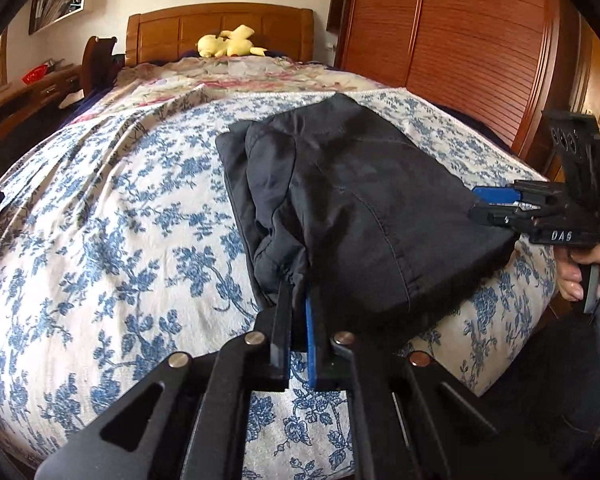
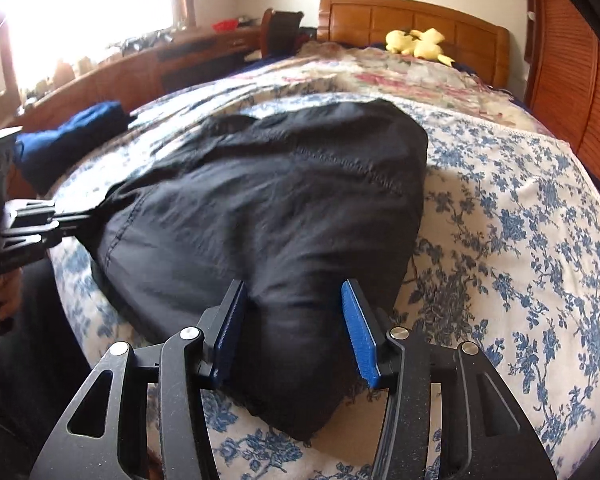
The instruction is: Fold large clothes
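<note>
A black garment (image 1: 360,208) lies folded in a thick bundle on the blue-flowered bedspread (image 1: 112,240). My left gripper (image 1: 299,292) is shut on the garment's near corner. In the right wrist view the garment (image 2: 268,208) fills the middle, and my right gripper (image 2: 294,300) is open with its blue pads (image 2: 360,336) on either side of the garment's near end. The right gripper also shows in the left wrist view (image 1: 480,204) at the garment's right edge. The left gripper shows in the right wrist view (image 2: 84,220) at the garment's left corner.
A yellow plush toy (image 1: 230,42) lies by the wooden headboard (image 1: 220,28). A wooden wardrobe (image 1: 460,40) stands to the right of the bed. A blue folded cloth (image 2: 72,136) lies at the bed's left edge, near a desk (image 2: 160,60) under a bright window.
</note>
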Motion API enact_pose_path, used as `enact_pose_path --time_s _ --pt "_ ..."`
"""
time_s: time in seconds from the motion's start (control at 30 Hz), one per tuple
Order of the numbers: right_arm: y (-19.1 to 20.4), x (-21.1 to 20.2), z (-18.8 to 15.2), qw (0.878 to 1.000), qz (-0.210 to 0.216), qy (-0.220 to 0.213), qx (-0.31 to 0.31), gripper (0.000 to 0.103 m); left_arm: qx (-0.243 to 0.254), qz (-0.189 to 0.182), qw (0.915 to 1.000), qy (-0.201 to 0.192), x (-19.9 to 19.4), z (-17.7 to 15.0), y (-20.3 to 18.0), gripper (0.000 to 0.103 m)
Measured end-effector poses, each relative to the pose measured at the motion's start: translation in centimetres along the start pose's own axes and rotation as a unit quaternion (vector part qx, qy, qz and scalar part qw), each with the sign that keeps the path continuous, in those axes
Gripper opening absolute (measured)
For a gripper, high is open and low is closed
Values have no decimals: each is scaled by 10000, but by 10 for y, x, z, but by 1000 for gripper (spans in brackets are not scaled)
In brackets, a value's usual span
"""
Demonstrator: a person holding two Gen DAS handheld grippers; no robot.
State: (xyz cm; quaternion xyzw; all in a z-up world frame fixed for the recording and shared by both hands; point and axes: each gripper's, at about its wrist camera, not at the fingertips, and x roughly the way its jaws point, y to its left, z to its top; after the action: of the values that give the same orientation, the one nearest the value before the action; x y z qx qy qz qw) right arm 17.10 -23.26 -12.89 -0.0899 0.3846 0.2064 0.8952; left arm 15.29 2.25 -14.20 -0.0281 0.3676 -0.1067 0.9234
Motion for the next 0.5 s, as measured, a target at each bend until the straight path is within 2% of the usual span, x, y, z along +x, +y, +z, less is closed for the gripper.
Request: enact_pose_path --time_s 0.13,0.5 --pt "-9 1 -2 9996 219 -34 146 49 -52 -8 10000 -17 1 -3 1 5" --pt "-10 -12 19 9990 188 -383 91 48 -48 -29 10000 2 0 -6 1 5"
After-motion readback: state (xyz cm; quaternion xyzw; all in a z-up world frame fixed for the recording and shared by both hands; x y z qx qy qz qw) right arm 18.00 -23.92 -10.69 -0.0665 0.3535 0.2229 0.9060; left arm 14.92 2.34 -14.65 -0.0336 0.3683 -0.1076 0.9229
